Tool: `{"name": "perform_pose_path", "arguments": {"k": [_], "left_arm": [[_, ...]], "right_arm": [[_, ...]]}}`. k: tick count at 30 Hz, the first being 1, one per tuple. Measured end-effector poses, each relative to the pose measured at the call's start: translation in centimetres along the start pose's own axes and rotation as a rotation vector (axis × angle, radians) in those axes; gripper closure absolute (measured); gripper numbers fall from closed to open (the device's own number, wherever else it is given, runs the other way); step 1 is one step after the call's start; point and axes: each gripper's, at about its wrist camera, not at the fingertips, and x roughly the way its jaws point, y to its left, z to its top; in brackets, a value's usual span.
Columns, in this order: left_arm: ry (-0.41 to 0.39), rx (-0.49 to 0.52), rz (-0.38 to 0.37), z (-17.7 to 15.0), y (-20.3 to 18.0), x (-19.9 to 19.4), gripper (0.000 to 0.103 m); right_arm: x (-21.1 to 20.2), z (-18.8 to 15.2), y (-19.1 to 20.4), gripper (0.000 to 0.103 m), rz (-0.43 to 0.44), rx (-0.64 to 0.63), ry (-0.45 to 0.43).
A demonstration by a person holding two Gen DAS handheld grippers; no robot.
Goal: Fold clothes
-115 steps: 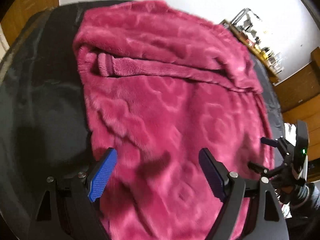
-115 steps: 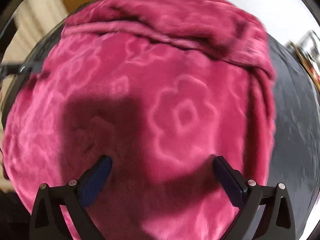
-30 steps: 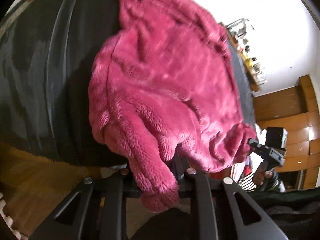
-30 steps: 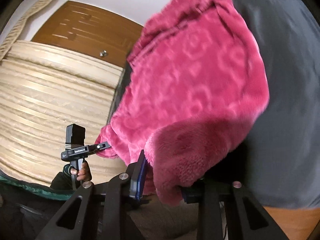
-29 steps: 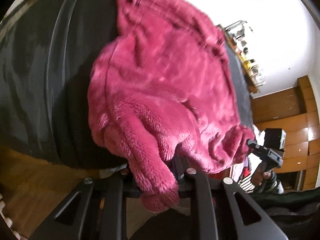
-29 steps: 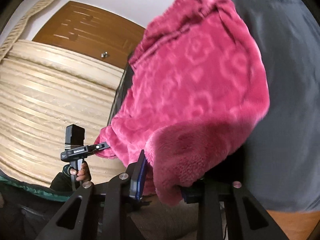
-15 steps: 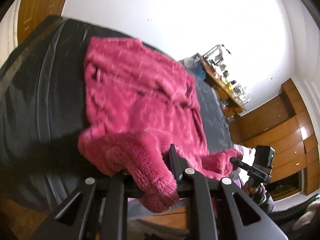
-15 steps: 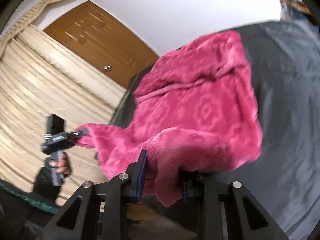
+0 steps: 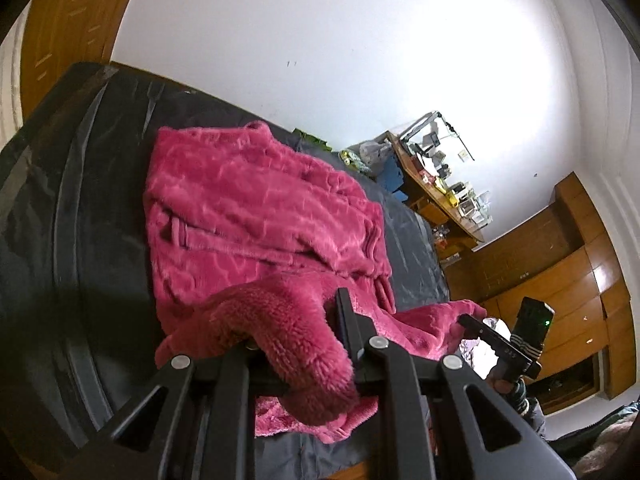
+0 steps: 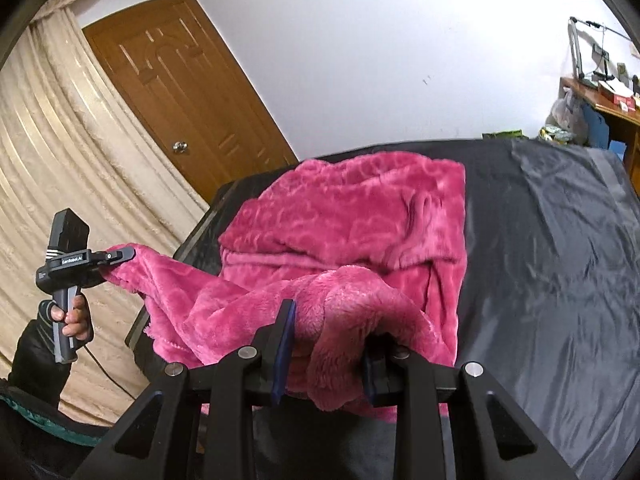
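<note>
Here, each claw, left claw [image 9: 296, 344] and right claw [image 10: 326, 344], pinches a bunched corner of plush embossed pink garment [image 10: 352, 216] above the glossy black sheet [image 10: 560, 248].

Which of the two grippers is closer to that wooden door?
Left. The left gripper holds its corner of the pink fleece out toward the curtain, below the door; the right gripper grips the other corner farther over the dark bed.
</note>
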Motion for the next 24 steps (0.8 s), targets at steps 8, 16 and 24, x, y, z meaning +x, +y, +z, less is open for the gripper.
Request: {"name": "perform_pose_path", "arguments": {"k": [8, 16, 24], "left_arm": [[-0.073, 0.028, -0.028, 6.0, -1.2, 0.8, 0.083], [-0.100, 0.001, -0.032, 12.6, -0.1, 4.3, 0.083], [-0.063, -0.053, -0.003, 17.7, 2.6, 10.4, 0.083]], "right_arm": [[0.9, 6.5, -0.8, 0.073, -0.045, -0.011, -0.095], [3.5, 13.0, -2.8, 0.073, -0.111, 0.000, -0.148], [9.1, 16.5, -5.6, 0.073, -0.187, 0.025, -0.107]]}}
